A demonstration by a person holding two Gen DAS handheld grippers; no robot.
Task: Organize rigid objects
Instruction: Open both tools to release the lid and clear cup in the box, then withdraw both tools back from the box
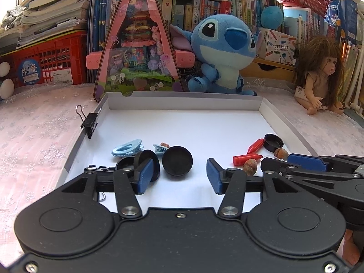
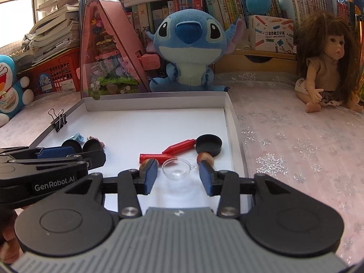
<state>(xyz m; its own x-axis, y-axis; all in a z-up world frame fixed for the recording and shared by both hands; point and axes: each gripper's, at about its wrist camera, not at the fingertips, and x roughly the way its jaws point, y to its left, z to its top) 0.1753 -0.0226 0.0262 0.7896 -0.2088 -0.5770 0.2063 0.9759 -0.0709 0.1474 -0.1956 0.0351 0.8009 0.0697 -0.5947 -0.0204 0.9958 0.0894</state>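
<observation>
A shallow white box [image 1: 182,101] lies on the tablecloth and holds small items. My left gripper [image 1: 179,177] stands open over its near left part. A round black cap [image 1: 177,160] leans just ahead of the gap, untouched, and another black cap [image 1: 145,159] sits behind the left finger. Two pale blue hair clips [image 1: 127,147] lie beyond. My right gripper [image 2: 178,176] is open with a clear plastic half-dome [image 2: 177,169] lying between its pads, which do not press it. Red plastic pieces [image 2: 168,153], two hazelnuts [image 2: 206,158] and a black lid [image 2: 208,144] lie close ahead.
A black binder clip [image 1: 89,124] grips the box's left wall. Behind the box stand a pink triangular toy case [image 1: 138,45], a blue plush [image 1: 225,50] and a doll [image 1: 323,75]. Red crates, bookshelves and stacked books close off the back.
</observation>
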